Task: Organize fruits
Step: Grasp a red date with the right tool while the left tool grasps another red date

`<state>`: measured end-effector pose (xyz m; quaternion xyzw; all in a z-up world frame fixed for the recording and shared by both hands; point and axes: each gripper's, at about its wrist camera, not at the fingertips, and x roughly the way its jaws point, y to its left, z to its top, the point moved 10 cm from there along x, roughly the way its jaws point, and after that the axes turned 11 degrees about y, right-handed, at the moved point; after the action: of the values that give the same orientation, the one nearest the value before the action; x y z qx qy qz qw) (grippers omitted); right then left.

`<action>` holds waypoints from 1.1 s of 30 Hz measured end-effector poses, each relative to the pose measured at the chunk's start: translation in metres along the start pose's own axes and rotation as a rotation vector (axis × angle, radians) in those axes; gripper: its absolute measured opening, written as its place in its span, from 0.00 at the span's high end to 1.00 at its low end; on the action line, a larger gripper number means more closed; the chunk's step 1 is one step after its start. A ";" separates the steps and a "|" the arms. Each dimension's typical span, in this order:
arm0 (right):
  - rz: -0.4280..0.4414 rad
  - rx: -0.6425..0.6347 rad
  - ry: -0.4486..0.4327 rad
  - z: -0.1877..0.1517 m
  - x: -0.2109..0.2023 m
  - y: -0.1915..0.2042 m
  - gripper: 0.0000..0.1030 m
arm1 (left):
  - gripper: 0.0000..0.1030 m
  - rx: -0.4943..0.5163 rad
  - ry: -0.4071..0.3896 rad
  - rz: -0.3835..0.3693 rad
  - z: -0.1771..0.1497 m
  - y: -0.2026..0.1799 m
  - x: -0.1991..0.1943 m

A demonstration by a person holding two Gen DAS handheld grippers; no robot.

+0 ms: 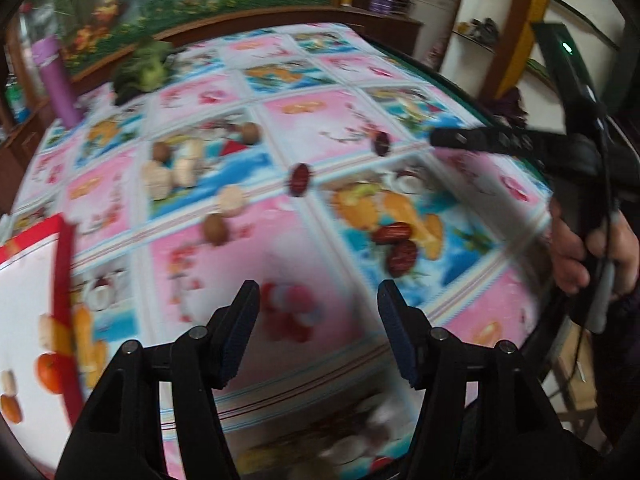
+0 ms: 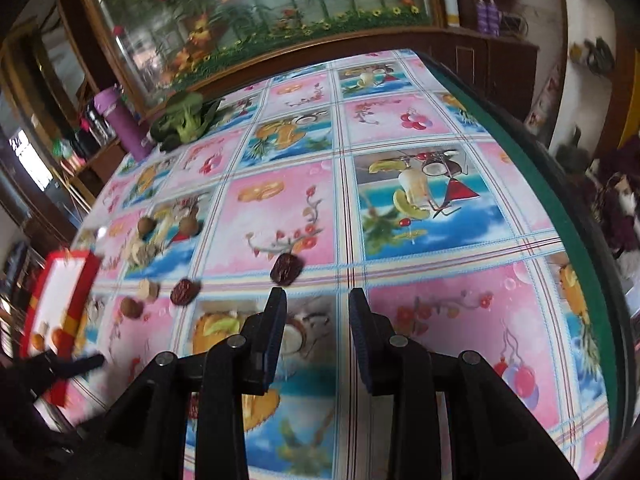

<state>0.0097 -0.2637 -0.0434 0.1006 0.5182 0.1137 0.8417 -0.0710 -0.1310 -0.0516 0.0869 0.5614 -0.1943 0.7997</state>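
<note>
Left wrist view shows the left claw [image 1: 318,294] held wide apart above the bench [image 1: 320,80], with nothing between its blue pads. Ahead of it, on the fruit-print cloth, two dark red dates [image 1: 398,244] lie touching each other. Farther off, a single date [image 1: 300,179] sits on a seam of the pattern, and another date [image 1: 382,143] lies just beside the tip of the right claw [image 1: 440,138], which reaches in from the right in a person's hand [image 1: 588,248]. To the left, pale and brown nuts [image 1: 176,168] lie in a loose cluster, with two more nearer. A red-edged box [image 1: 60,280] stands at the left edge. Leafy greens [image 1: 146,70] and a purple bottle [image 1: 56,80] stand at the far end, clear of the fruit.

Right wrist view shows the right claw [image 2: 318,298] partly open and empty, a date [image 2: 285,269] just beyond its left fingertip. Nothing blocks the way to it, though motion blur softens the details.
</note>
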 end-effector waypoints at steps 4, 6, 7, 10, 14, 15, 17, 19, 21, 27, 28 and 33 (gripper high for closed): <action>0.065 0.028 0.019 0.012 0.010 0.002 0.69 | 0.41 0.040 0.041 -0.063 0.007 -0.024 0.017; 0.080 0.036 0.034 0.015 0.017 0.002 0.69 | 0.46 0.051 0.056 -0.092 0.009 -0.030 0.022; 0.078 0.039 0.042 0.017 0.021 0.003 0.69 | 0.48 0.059 0.062 -0.103 0.012 -0.035 0.026; 0.072 0.032 0.068 0.019 0.033 0.008 0.69 | 0.55 0.057 0.080 -0.116 0.015 -0.038 0.035; 0.058 0.005 0.102 0.018 0.049 0.018 0.69 | 0.67 0.069 0.071 -0.121 0.022 -0.043 0.040; 0.045 -0.004 0.106 0.017 0.052 0.021 0.69 | 0.67 0.073 0.069 -0.123 0.023 -0.044 0.040; 0.013 -0.025 0.092 0.018 0.054 0.023 0.70 | 0.75 0.088 0.063 -0.111 0.023 -0.046 0.040; -0.020 -0.048 0.084 0.019 0.055 0.025 0.74 | 0.75 0.094 0.057 -0.110 0.024 -0.047 0.041; -0.070 -0.079 0.076 0.018 0.056 0.026 0.80 | 0.75 0.095 0.052 -0.110 0.025 -0.047 0.041; -0.086 -0.098 0.065 0.011 0.052 0.026 0.80 | 0.76 0.076 0.038 -0.103 0.020 -0.036 0.037; -0.082 -0.096 0.066 0.009 0.051 0.026 0.81 | 0.76 0.054 0.037 -0.099 0.018 -0.028 0.035; -0.043 -0.106 0.056 0.002 0.040 0.039 0.81 | 0.76 -0.039 0.006 -0.063 0.011 0.014 0.017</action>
<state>0.0261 -0.2150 -0.0653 0.0414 0.5368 0.1257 0.8332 -0.0506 -0.1261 -0.0650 0.0540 0.5701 -0.2081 0.7929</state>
